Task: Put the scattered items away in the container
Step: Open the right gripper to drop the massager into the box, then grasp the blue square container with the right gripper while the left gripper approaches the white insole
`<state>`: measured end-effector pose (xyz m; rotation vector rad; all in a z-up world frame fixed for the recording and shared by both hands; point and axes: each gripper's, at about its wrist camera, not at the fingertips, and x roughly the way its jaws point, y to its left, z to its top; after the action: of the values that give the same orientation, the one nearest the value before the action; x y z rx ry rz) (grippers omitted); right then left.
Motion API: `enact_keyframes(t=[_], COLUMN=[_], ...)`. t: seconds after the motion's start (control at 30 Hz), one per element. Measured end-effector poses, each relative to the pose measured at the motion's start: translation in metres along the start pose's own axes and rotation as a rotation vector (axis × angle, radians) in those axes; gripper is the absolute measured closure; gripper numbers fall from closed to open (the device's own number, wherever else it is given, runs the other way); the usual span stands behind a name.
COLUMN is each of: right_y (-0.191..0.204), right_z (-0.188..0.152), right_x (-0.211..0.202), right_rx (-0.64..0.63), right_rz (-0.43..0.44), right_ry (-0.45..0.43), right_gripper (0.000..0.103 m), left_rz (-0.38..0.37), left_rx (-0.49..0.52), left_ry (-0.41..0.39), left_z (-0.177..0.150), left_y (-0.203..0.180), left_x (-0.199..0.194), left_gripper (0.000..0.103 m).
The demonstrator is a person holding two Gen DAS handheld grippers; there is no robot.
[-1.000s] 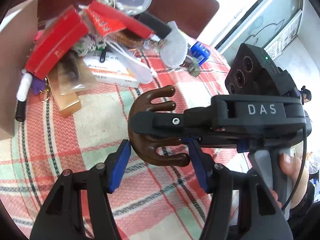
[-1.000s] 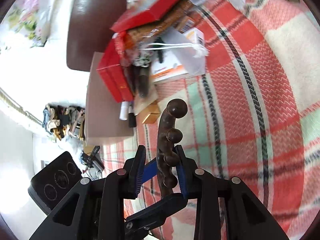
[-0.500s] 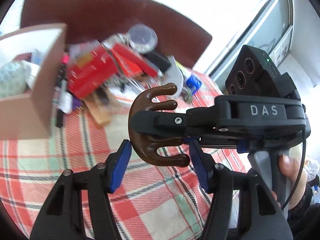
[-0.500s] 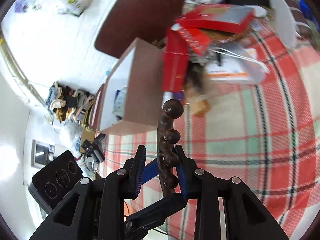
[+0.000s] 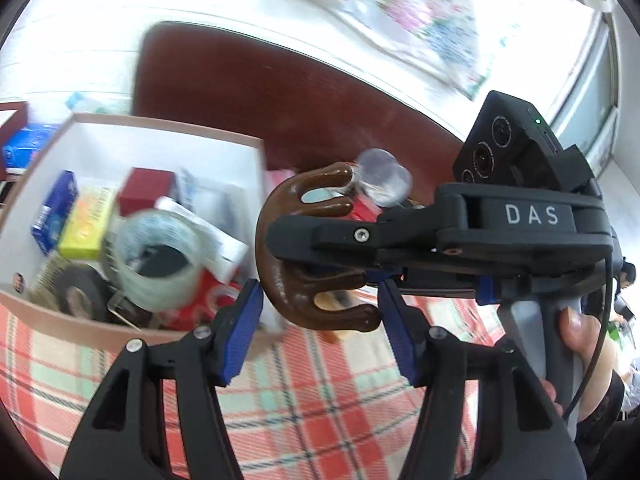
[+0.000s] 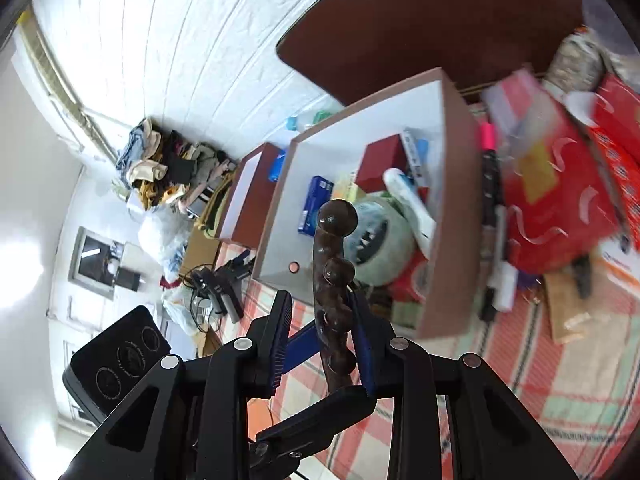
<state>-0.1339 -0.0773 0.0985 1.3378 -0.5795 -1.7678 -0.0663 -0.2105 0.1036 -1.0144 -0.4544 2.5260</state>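
A red and green checked cloth (image 5: pixel 304 412) is covering the table, with a white wall and a dark brown chair back behind it. A second ago the cameras were looking down at the messy pile. Now the open box (image 5: pixel 256 148) is filling the left part of the left wrist view, so both hands are coming over to it.

The right gripper (image 6: pixel 320 332) is squeezing its blue pads on a brown wooden massager (image 5: pixel 280 256), the one with round knobs on curved arms. The massager is staying up in the air, near the box's front wall and seemingly not yet over the opening. The left gripper (image 5: pixel 320 324) is holding its fingers apart with nothing pinched; the massager is only sitting in front of them.

Inside the box a roll of clear tape (image 5: pixel 156 256), a yellow packet (image 5: pixel 86 228) and a blue packet (image 5: pixel 54 212) are already lying there. The pile (image 6: pixel 560 208) with the red packets is still waiting on the cloth beside the box.

I think the massager is going in next, and lots more things are waiting after it.
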Motion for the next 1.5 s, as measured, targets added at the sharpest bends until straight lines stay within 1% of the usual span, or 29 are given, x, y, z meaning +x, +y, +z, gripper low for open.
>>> enact_keyframes(t=[0.13, 0.2, 0.23, 0.27, 0.3, 0.33, 0.37, 0.4, 0.5, 0.63, 0.73, 0.9, 0.97, 1.17, 1.3, 1.5], right_y=[0.002, 0.000, -0.001, -0.004, -0.009, -0.014, -0.019, -0.027, -0.045, -0.074, -0.105, -0.160, -0.180, -0.229, -0.264, -0.312], right_z=[0.015, 0.022, 0.024, 0.026, 0.027, 0.027, 0.027, 0.025, 0.023, 0.010, -0.007, -0.039, -0.049, -0.081, -0.103, -0.131], right_x=[0.025, 0.039, 0.044, 0.047, 0.046, 0.043, 0.038, 0.031, 0.007, -0.040, -0.080, -0.133, -0.151, -0.190, -0.219, -0.265], right_rx=[0.006, 0.006, 0.005, 0.014, 0.034, 0.050, 0.063, 0.085, 0.137, 0.186, 0.247, 0.380, 0.416, 0.507, 0.563, 0.634], right_rz=[0.031, 0.040, 0.038, 0.031, 0.021, 0.012, 0.011, 0.017, 0.060, 0.045, 0.014, 0.044, 0.042, 0.056, 0.079, 0.086], right_ry=[0.032, 0.057, 0.066, 0.065, 0.050, 0.026, -0.002, -0.029, -0.067, -0.157, -0.232, -0.332, -0.353, -0.392, -0.432, -0.512], right_gripper=[0.070, 0.070, 0.068, 0.060, 0.050, 0.017, 0.000, 0.000, 0.000, 0.000, 0.000, 0.000, 0.000, 0.000, 0.000, 0.000], left_rz=[0.035, 0.043, 0.058, 0.092, 0.116, 0.131, 0.138, 0.140, 0.154, 0.140, 0.122, 0.080, 0.059, 0.029, 0.025, 0.012], left_rx=[-0.027, -0.045, -0.057, -0.086, -0.112, -0.137, -0.165, -0.178, -0.190, -0.162, -0.129, -0.078, -0.052, 0.020, 0.051, 0.123], left_ry=[-0.004, -0.005, 0.000, 0.009, 0.010, 0.006, 0.004, 0.006, 0.008, 0.012, 0.030, 0.075, 0.096, 0.153, 0.206, 0.286], left_z=[0.008, 0.012, 0.013, 0.012, 0.011, 0.010, 0.007, 0.005, 0.000, -0.004, -0.006, -0.009, -0.010, -0.013, -0.019, -0.031], left_y=[0.023, 0.035, 0.041, 0.050, 0.057, 0.064, 0.072, 0.076, 0.078, 0.062, 0.044, 0.001, -0.020, -0.079, -0.113, -0.174], left_x=[-0.001, 0.001, 0.001, 0.003, 0.005, 0.005, 0.005, 0.004, 0.001, 0.001, 0.012, 0.034, 0.045, 0.079, 0.107, 0.156], left_gripper=[0.044, 0.040, 0.022, 0.000, 0.001, 0.001, 0.001, 0.001, 0.001, 0.001, 0.001, 0.001, 0.001, 0.001, 0.001, 0.001])
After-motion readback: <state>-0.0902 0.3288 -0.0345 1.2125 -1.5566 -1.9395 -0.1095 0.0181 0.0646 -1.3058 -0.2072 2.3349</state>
